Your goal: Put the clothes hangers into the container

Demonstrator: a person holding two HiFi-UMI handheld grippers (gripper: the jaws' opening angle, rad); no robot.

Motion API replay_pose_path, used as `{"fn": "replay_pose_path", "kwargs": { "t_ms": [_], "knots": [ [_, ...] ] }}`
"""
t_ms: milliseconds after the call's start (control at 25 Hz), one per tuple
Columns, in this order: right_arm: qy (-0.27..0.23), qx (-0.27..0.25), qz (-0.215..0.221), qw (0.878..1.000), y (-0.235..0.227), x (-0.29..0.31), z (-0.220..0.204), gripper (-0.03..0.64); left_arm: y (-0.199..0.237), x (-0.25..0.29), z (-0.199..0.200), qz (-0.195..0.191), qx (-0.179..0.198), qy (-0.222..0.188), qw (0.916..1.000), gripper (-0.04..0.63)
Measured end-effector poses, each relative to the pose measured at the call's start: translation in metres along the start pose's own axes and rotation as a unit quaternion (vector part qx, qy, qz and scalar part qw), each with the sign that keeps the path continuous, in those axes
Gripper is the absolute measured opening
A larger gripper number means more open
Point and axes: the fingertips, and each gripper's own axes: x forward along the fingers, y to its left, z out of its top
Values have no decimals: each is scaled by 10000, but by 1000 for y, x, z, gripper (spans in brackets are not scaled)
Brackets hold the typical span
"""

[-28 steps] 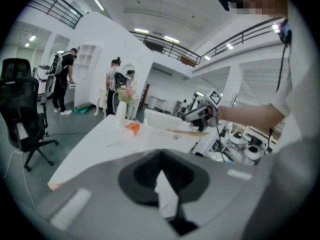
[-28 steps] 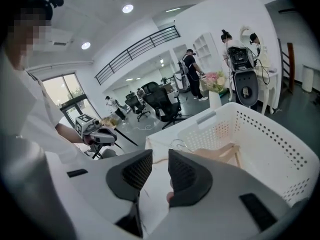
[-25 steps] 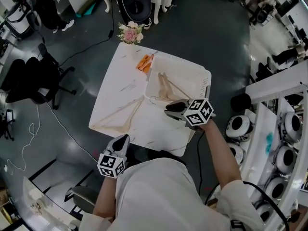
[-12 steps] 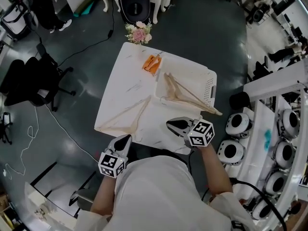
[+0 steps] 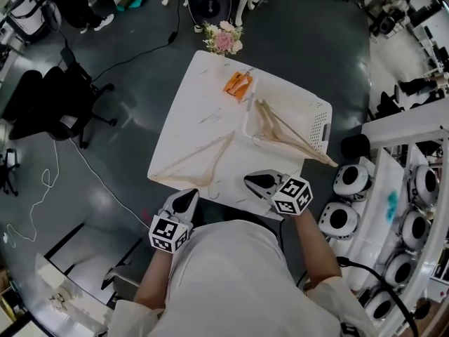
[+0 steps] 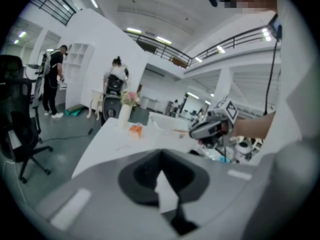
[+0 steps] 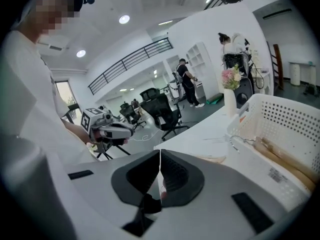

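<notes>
My right tongs (image 5: 249, 182), clenched empty, have pulled back from the white basket (image 5: 319, 121), leaving one wooden hanger (image 5: 287, 135) in it with an arm over the rim, so the second hanger (image 5: 200, 161), on the table (image 5: 203, 111) ahead of my equally clenched left tongs (image 5: 190, 195), is next.

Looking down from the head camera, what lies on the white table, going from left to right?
Loose wooden hanger → small orange object → white basket holding more hangers.
</notes>
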Motion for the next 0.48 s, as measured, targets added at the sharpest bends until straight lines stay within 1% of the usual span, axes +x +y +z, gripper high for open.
{"fn": "replay_pose_path", "kwargs": {
  "t_ms": [240, 480],
  "knots": [
    [646, -467, 236, 9965, 14, 59, -13, 5, 17, -22, -20, 226, -269, 5, 9994, 3],
    [1357, -812, 291, 9870, 21, 135, -42, 5, 46, -48, -45, 515, -601, 11, 9969, 3]
  ]
}}
